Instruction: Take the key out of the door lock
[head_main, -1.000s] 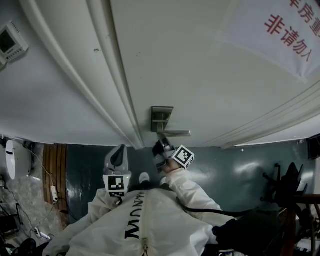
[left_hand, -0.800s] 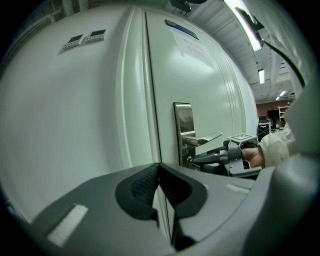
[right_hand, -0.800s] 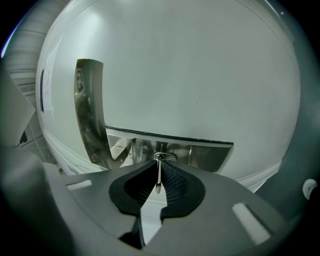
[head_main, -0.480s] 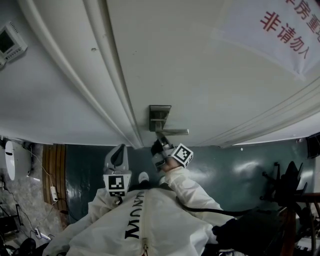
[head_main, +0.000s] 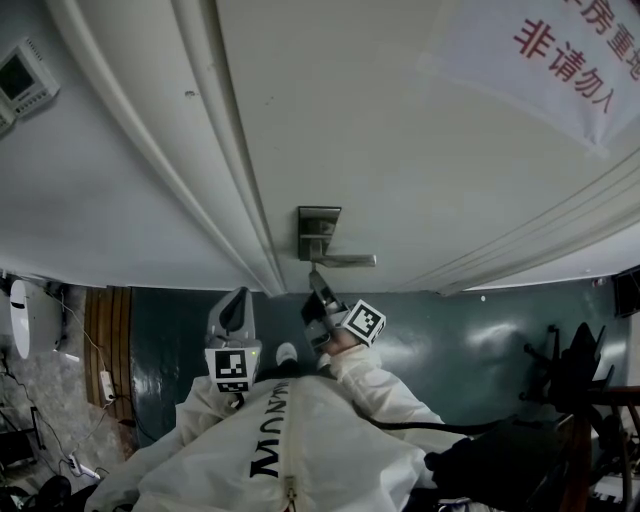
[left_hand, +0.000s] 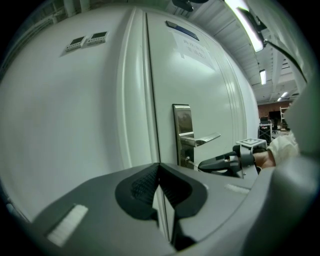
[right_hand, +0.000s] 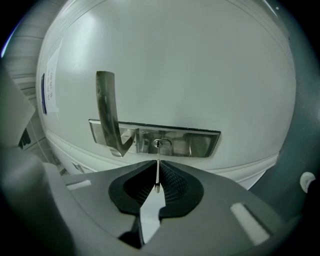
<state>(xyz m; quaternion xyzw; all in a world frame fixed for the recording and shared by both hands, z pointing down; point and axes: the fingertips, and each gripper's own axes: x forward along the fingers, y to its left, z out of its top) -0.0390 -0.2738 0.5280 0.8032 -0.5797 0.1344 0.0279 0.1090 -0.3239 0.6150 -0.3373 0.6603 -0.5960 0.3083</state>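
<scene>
Right gripper view | right tongs (right_hand: 158, 172) just closed on key (right_hand: 157, 155) | left tongs (left_hand: 159, 167) together, clear

Right claw at the door lock, left claw apart from it.
Right claw (head_main: 317, 285) points at the lock plate (head_main: 319, 228), just under the lever handle (head_main: 348, 260); a thin key (head_main: 312, 270) spans tip and plate. Left claw (head_main: 239, 300) sits lower left, off the white door (head_main: 400, 130).
</scene>
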